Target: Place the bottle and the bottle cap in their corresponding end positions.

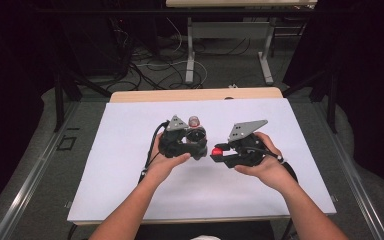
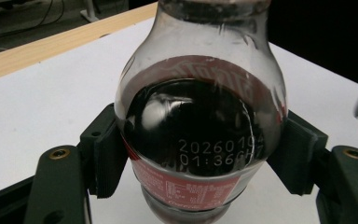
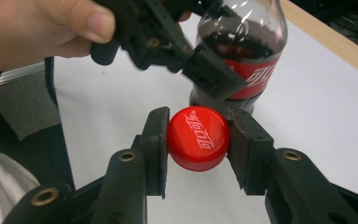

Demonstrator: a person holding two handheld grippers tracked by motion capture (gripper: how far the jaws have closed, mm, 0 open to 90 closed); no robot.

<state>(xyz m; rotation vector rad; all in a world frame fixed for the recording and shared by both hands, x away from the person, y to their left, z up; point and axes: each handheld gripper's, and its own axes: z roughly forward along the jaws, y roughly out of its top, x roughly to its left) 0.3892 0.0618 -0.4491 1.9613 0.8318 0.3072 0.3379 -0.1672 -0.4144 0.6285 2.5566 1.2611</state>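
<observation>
A small clear cola bottle (image 2: 200, 126) with dark drink and a red label stands open-necked on the white board; it shows as bottle (image 1: 195, 125) in the high view and bottle (image 3: 247, 51) in the right gripper view. My left gripper (image 2: 200, 158) is shut on its body, a pad pressing each side. To its right, my right gripper (image 3: 198, 140) is shut on the red bottle cap (image 3: 198, 137), held off the bottle, with the cap (image 1: 217, 151) a short way right of the bottle.
A white board (image 1: 130, 165) covers the wooden table (image 1: 195, 94). Behind it are desk legs and tangled cables (image 1: 155, 65) on the floor. Dark curtains stand at both sides.
</observation>
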